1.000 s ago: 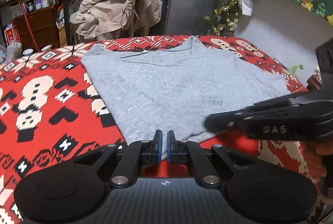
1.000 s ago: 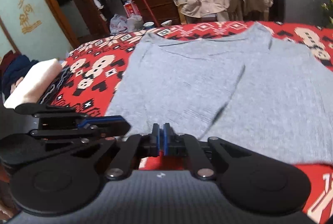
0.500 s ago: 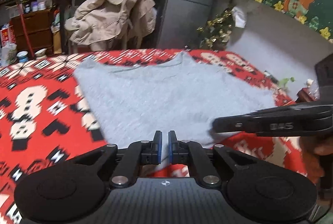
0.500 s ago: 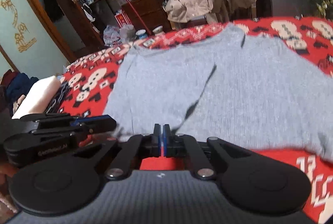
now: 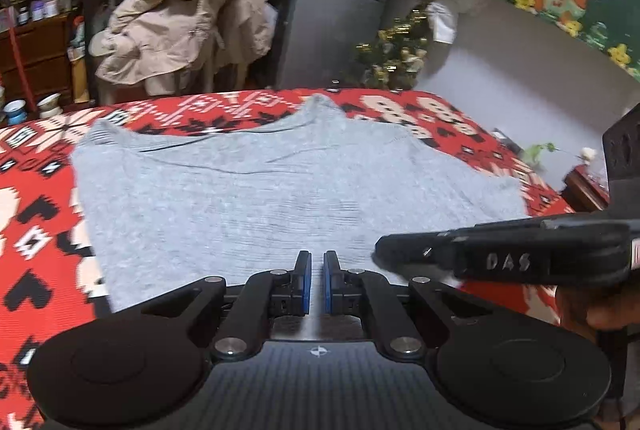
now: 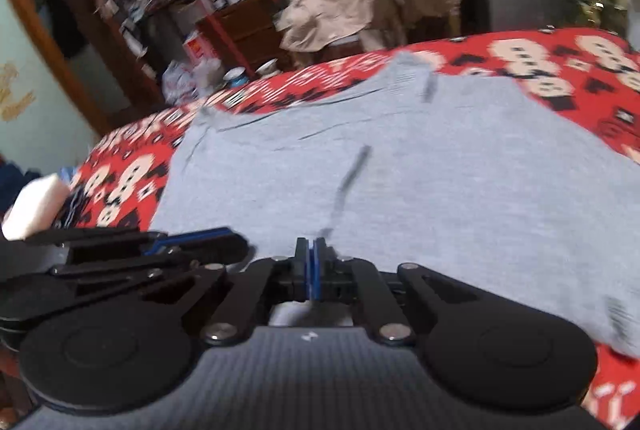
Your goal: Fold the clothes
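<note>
Left wrist view: left gripper [image 5: 316, 288], narrowly parted, and right gripper [image 6: 311, 276], pressed together, pinch the grey knit garment [image 5: 256, 202] hem. Uneven lifting could skew the fold over the red patterned blanket [image 5: 36, 230].

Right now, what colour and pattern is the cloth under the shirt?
Red, with black and cream knit-style motifs, beneath the plain grey knit shirt; the patterned cloth shows best in the left wrist view.

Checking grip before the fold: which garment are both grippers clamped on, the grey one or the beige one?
The grey shirt spread on the red blanket; both grippers pinch its near hem. The beige coat hangs on furniture behind, untouched.
</note>
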`<state>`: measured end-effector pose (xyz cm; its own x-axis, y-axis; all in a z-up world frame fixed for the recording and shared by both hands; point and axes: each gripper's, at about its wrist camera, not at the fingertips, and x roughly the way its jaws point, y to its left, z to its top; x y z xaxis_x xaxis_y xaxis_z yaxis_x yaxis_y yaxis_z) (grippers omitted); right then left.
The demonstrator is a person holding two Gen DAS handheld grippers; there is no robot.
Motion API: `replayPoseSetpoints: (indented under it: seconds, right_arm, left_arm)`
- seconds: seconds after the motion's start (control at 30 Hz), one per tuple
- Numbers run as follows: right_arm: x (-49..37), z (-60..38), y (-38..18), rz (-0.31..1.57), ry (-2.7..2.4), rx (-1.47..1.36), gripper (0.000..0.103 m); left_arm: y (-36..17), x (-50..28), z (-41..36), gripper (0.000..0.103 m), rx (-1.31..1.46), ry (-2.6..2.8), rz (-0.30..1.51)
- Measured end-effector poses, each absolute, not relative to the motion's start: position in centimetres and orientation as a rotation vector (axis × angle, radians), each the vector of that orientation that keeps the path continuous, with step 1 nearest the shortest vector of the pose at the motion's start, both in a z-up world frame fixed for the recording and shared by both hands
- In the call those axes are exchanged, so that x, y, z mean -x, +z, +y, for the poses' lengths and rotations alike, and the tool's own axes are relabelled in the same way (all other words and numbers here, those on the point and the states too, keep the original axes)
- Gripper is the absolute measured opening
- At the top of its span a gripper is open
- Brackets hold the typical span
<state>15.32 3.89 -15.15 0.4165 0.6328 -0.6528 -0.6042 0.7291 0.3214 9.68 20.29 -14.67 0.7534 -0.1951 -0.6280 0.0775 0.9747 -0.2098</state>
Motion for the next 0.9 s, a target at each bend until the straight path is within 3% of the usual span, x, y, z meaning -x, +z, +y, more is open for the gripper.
replayPoseSetpoints:
  seconds: [0.6,0.9]
  right_arm:
    - [-15.8,-9.4,-13.9,0.805,0.496,-0.146,0.009]
    - [-18.5,-14.4,-15.4,0.808,0.323,-0.18,0.018]
  left_arm:
    - [-13.6,-8.6,15.6,0.006,0.221,-0.138,0.683]
    - [-13.6,-8.3,14.7,0.014,0.233,-0.17,0.678]
